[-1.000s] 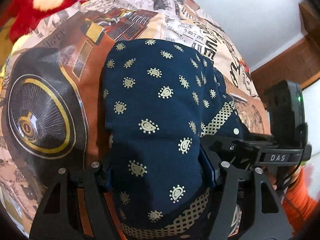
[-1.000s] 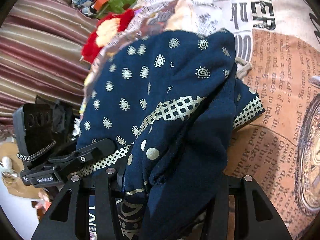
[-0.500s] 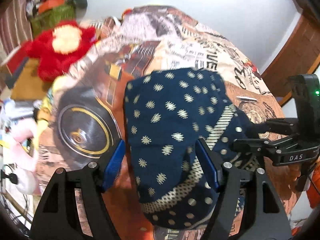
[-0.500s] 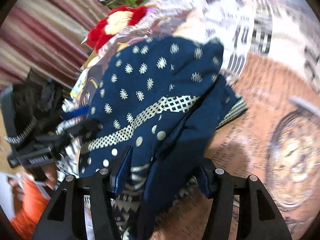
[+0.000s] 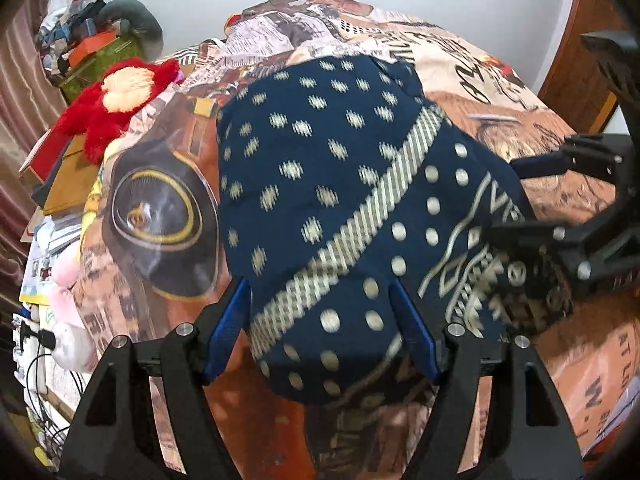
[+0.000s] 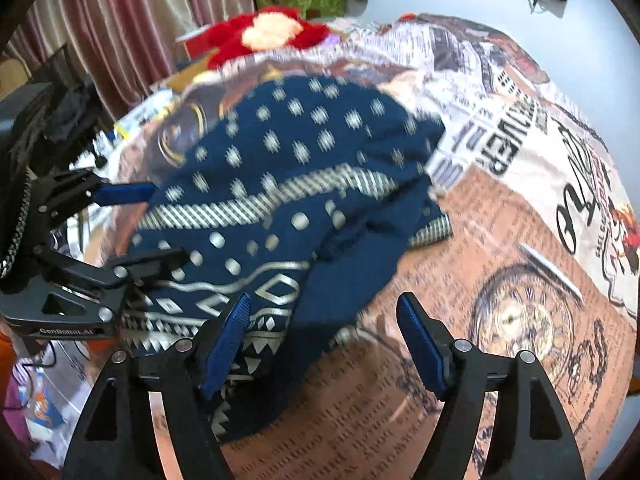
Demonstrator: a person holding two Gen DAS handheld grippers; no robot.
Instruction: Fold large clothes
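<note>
A navy blue garment (image 5: 328,184) with cream dots and patterned bands lies folded in a heap on the printed bedspread (image 5: 160,208). My left gripper (image 5: 320,320) is open, its blue pads on either side of the garment's near edge, lifted off it. My right gripper (image 6: 324,332) is open just above the near right edge of the garment (image 6: 288,184). Each gripper shows in the other's view: the right one (image 5: 560,208) at the garment's right side, the left one (image 6: 132,224) at its left side, both open.
A red plush toy (image 5: 116,100) lies at the bed's far left corner. Boxes and clutter (image 5: 92,48) stand behind it, with striped curtains (image 6: 120,20) on the left. A wooden door frame (image 5: 580,52) is at the far right. Cables and papers (image 5: 44,264) lie left of the bed.
Both grippers have opened, let go of the garment, and pulled back and up from it. The garment now rests on the bedspread.
</note>
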